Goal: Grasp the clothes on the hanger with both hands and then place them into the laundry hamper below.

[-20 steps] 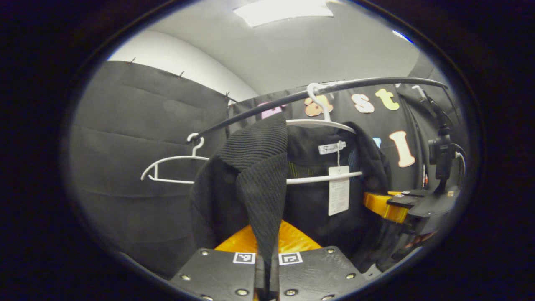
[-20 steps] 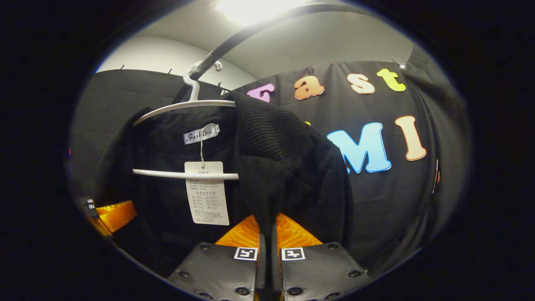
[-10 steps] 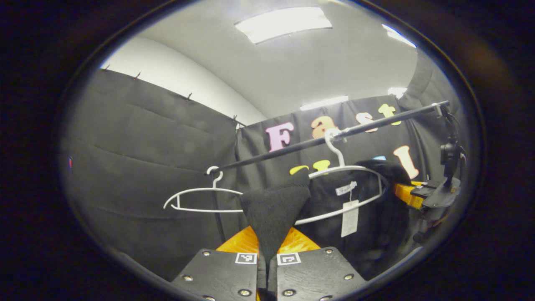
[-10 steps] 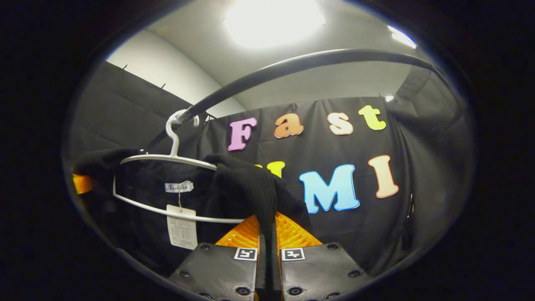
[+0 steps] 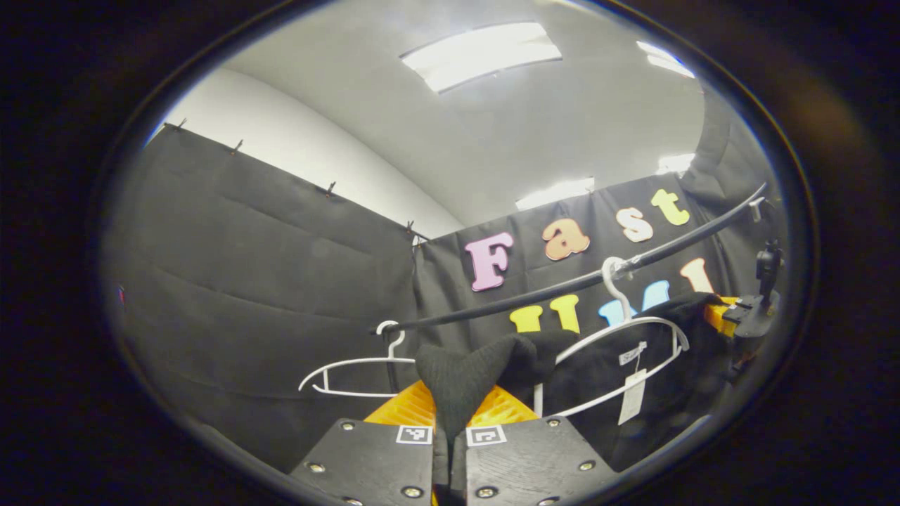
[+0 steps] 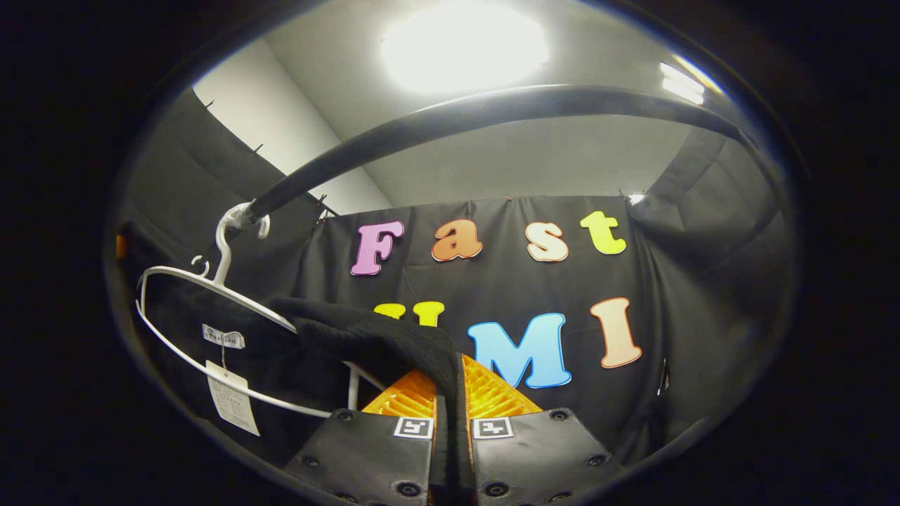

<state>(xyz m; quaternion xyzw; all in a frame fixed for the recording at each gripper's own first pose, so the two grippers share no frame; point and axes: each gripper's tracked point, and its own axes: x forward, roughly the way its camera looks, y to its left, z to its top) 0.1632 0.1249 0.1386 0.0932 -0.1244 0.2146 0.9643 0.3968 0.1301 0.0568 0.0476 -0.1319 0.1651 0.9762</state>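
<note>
Gripping one black garment (image 5: pixel 457 372) with two grippers.
Left gripper (image 5: pixel 450 439) and right gripper (image 6: pixel 450 429) each pinch its fabric; two white hangers, one bare (image 5: pixel 351 365), one tilted (image 5: pixel 619 351), on one rail (image 5: pixel 562 284).

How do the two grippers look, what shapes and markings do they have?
Each gripper, the left gripper and the right gripper, has two flat dark plates fixed with round screws, and each plate carries a small square black-and-white marker. In the left gripper view the right gripper's dark body carries a small black camera on a stalk.

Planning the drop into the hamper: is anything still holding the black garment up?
Yes: the black knit garment still drapes over the white plastic hanger hooked on the black rail.
</note>
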